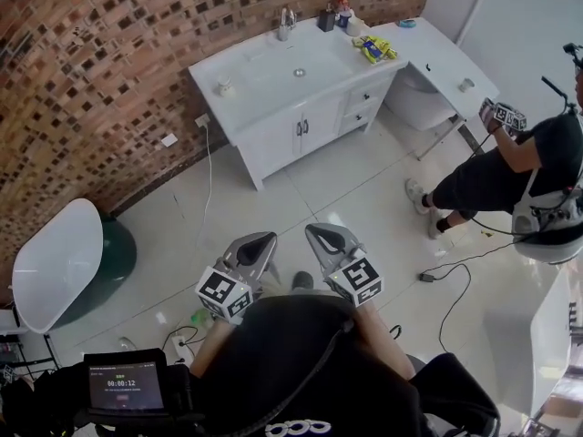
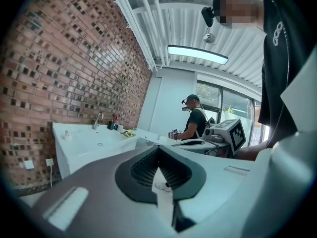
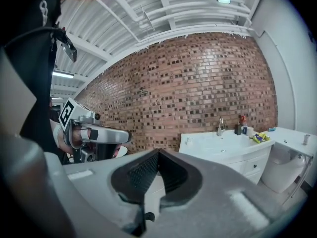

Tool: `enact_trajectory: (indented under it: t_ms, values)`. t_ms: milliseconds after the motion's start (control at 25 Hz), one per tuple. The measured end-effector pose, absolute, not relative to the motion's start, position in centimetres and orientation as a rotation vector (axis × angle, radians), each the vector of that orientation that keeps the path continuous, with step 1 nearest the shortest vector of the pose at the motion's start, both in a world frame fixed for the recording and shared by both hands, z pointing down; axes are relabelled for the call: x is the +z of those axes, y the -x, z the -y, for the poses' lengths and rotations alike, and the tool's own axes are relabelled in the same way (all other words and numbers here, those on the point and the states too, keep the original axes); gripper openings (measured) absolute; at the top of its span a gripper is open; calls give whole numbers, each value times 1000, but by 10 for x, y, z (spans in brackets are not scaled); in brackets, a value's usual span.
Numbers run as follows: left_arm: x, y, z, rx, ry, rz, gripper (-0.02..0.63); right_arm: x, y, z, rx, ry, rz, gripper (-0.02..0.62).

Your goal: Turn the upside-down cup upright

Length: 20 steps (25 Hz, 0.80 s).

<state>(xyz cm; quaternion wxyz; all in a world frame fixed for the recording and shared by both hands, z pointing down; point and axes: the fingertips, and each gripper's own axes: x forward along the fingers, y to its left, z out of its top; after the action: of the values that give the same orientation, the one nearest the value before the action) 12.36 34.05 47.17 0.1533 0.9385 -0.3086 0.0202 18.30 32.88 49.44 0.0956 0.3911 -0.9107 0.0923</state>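
Note:
A small white cup (image 1: pixel 223 86) stands on the left part of the white vanity counter (image 1: pixel 264 80), far from both grippers; I cannot tell from here whether it is upside down. It also shows as a tiny shape in the left gripper view (image 2: pixel 66 133) and the right gripper view (image 3: pixel 189 141). My left gripper (image 1: pixel 266 240) and right gripper (image 1: pixel 317 232) are held side by side close to my body, above the floor. Both point toward the vanity. In each gripper view the jaws meet at the tips, left gripper (image 2: pixel 158 148) and right gripper (image 3: pixel 158 152), with nothing between them.
A sink and tap (image 1: pixel 286 24), bottles (image 1: pixel 333 15) and a yellow item (image 1: pixel 374 49) sit on the counter. A white side table (image 1: pixel 437 53) holds another small cup (image 1: pixel 466 85). Another person (image 1: pixel 533 176) stands at right. Cables (image 1: pixel 451 276) cross the floor. A round white table (image 1: pixel 55 262) is at left.

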Motion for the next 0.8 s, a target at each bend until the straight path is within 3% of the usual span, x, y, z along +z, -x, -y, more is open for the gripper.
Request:
enact_trajectory:
  t_ms: [800]
  values:
    - [480, -104, -335, 46, -2637, 1009, 15, 492, -159, -330, 211, -1003, 2764, -8]
